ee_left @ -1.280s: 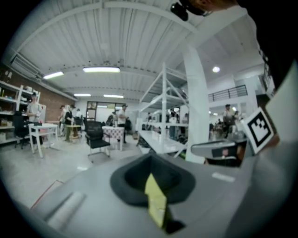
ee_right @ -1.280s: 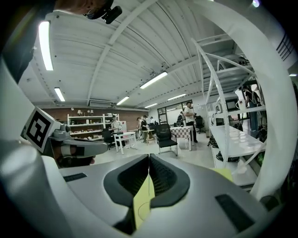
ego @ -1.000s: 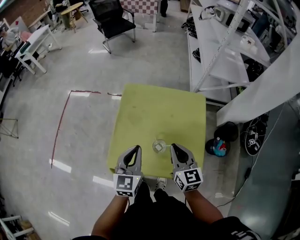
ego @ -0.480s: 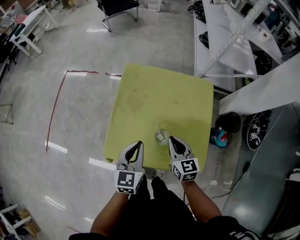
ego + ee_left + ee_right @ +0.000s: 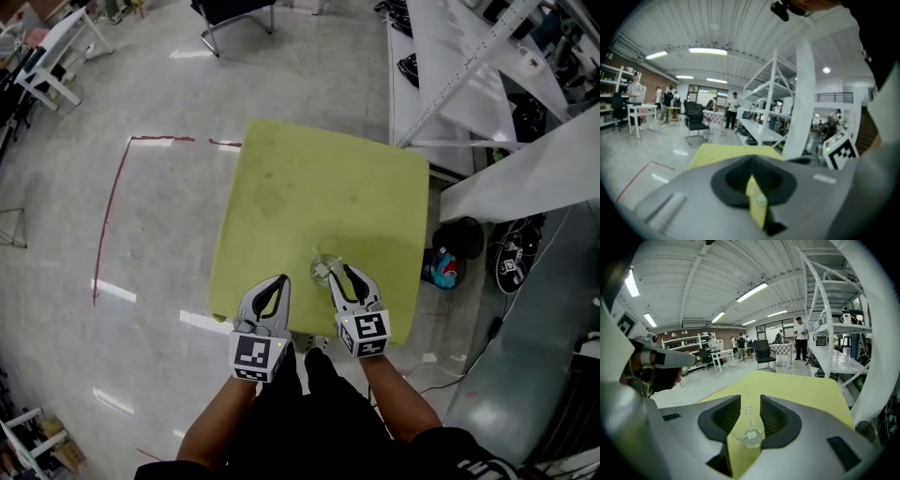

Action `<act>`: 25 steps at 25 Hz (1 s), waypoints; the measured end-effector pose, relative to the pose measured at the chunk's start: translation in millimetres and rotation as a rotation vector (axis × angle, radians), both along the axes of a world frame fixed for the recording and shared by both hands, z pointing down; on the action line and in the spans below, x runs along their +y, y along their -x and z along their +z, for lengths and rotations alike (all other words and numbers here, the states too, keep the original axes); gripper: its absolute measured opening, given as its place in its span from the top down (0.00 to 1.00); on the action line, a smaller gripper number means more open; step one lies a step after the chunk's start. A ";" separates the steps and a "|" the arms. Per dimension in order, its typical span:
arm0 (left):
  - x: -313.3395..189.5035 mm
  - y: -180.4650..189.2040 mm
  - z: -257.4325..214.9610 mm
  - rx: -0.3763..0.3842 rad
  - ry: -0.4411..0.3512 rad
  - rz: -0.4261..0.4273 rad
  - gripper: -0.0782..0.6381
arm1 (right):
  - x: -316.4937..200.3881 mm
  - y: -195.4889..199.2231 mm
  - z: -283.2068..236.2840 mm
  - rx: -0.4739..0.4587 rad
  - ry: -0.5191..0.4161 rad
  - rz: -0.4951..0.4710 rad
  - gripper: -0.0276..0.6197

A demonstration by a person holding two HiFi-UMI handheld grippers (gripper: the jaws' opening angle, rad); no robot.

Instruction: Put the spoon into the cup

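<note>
A clear glass cup [image 5: 323,270] stands near the front edge of the yellow-green table [image 5: 319,187]. Something small and pale shows inside the cup [image 5: 746,430]; I cannot make out a spoon anywhere. My right gripper [image 5: 339,271] has reached the cup, and its jaws are opening. In the right gripper view the cup sits between the right gripper's [image 5: 749,401] two ribbed pads, which stand on either side of it. My left gripper [image 5: 278,281] hovers over the table's front edge, left of the cup. The left gripper [image 5: 751,161] is shut with nothing in it.
White shelving racks [image 5: 450,75] run along the table's right side. A dark bag and a colourful object [image 5: 441,267] lie on the floor to the table's right. A black chair [image 5: 234,14] stands far back. Red tape [image 5: 112,216] marks the floor at left.
Both grippers came down toward the table. The right gripper closed in on the cup and its jaws spread apart around it. The left gripper stayed shut.
</note>
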State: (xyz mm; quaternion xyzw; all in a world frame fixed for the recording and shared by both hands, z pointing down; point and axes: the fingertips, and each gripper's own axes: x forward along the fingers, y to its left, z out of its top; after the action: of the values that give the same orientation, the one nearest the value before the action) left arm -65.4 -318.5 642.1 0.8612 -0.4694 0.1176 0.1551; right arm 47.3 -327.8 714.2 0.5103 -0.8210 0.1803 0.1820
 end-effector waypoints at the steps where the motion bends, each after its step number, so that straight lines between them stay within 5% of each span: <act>1: 0.6 -0.9 -0.5 0.002 0.001 0.000 0.88 | -0.6 -1.0 -3.4 0.000 -0.007 0.003 0.78; 25: 1.5 -21.9 -77.2 0.021 -0.134 0.029 0.88 | -0.1 -12.2 -145.7 -0.002 -0.303 -0.020 0.95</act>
State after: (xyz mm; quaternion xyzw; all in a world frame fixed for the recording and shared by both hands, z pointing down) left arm -43.4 -317.0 564.9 0.8777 -0.4619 0.0789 0.1002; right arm 59.5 -327.9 568.5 0.5235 -0.8440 0.0529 0.1040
